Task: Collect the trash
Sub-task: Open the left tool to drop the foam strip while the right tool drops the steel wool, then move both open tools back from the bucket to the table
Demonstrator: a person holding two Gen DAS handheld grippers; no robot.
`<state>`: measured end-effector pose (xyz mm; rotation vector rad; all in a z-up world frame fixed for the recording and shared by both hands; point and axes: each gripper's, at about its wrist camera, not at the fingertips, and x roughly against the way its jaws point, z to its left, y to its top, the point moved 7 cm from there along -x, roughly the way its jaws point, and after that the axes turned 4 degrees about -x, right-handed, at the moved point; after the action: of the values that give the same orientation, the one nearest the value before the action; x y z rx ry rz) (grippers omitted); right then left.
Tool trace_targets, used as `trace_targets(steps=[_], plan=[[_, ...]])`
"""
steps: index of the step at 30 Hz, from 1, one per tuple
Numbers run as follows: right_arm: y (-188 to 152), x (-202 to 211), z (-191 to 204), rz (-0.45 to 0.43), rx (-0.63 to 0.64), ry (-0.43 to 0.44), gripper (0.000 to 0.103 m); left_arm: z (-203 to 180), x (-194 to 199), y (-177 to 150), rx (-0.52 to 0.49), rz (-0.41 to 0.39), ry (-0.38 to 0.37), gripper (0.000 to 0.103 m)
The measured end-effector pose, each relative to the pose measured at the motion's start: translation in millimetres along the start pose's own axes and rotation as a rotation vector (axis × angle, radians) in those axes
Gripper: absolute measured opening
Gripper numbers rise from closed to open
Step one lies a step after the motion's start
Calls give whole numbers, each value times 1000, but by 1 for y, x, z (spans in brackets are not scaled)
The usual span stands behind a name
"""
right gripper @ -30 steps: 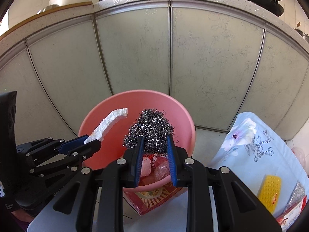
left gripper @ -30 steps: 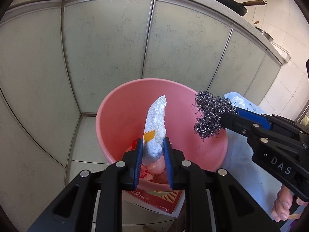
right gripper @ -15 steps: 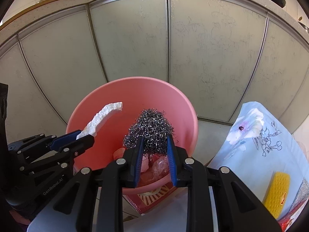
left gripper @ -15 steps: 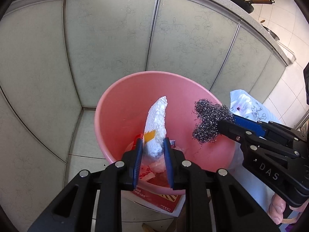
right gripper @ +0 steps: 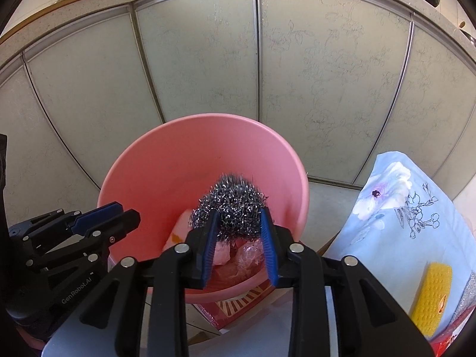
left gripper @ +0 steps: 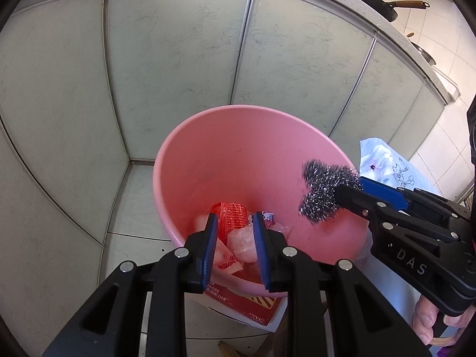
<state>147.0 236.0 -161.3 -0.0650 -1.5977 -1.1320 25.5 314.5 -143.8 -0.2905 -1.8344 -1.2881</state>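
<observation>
The scourer (right gripper: 233,208) is motion-blurred between the opening jaws of the right hand-held gripper (right gripper: 239,223); whether the pads touch it cannot be told, and its lower part is hidden behind them. Left of that gripper, a white piece (right gripper: 178,229) in the basin (right gripper: 166,154) is blurred and partly covered. The trash (left gripper: 235,232) beyond the left hand-held gripper (left gripper: 235,227) is half hidden by its fingers. Below the basin, a red box (left gripper: 250,303) shows only one corner. Right of the right gripper, the yellow sponge (right gripper: 431,297) and a silvery thing (right gripper: 467,291) run toward the picture's edge. A pan (left gripper: 377,3) is cut off
</observation>
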Motion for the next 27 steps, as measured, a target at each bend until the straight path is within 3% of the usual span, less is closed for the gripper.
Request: trace_targets(steps=[8,12,27], plan=[[-2,2,2,5,-2,11,33,0,2,-1,4,-4,-1,31],[-1,3,3,4,-14,28,42,0,4,-2,5,-8,0,35],[-1,12,5,-12,-6,28,42,-1,10,-2,-1,-18,-1,35]])
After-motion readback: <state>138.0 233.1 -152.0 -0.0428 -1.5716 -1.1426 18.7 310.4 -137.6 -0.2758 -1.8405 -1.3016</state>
